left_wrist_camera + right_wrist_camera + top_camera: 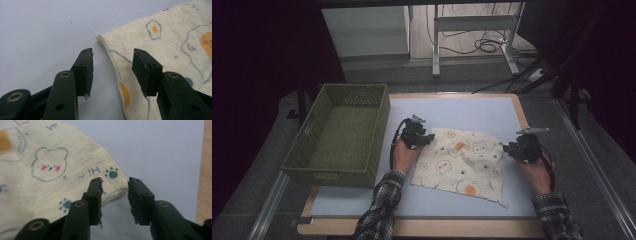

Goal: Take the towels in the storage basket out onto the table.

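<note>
At the far left of the high view a green basket is seen standing on the table, well apart from the work. Just right of it the left gripper is held at the cloth's upper-left corner. The cloth is spread flat at mid-table, a cream square printed with eggs and bears, its longer run going from that corner down toward the near right.

In the left gripper view the left gripper is seen with jaws parted and nothing pinched. The cloth's hemmed edge runs up between the pads and the corner lies just ahead of the tips; the right-hand pad is over fabric, the left-hand pad over bare table. No pressing on the cloth can be made out.

Further right, the right gripper is placed at the cloth's right edge. In the right gripper view the right gripper is likewise seen open and empty. A rounded corner of the cloth, by the paw print, lies at the left-hand pad's tip, with bare table in the gap and beyond.

Each gripper is nearest its own corner, so a two-handed pick-up looks to be in hand. A short slide onto the fabric would likely be needed on the right before closing; on the left, closure across the hem may be enough.
</note>
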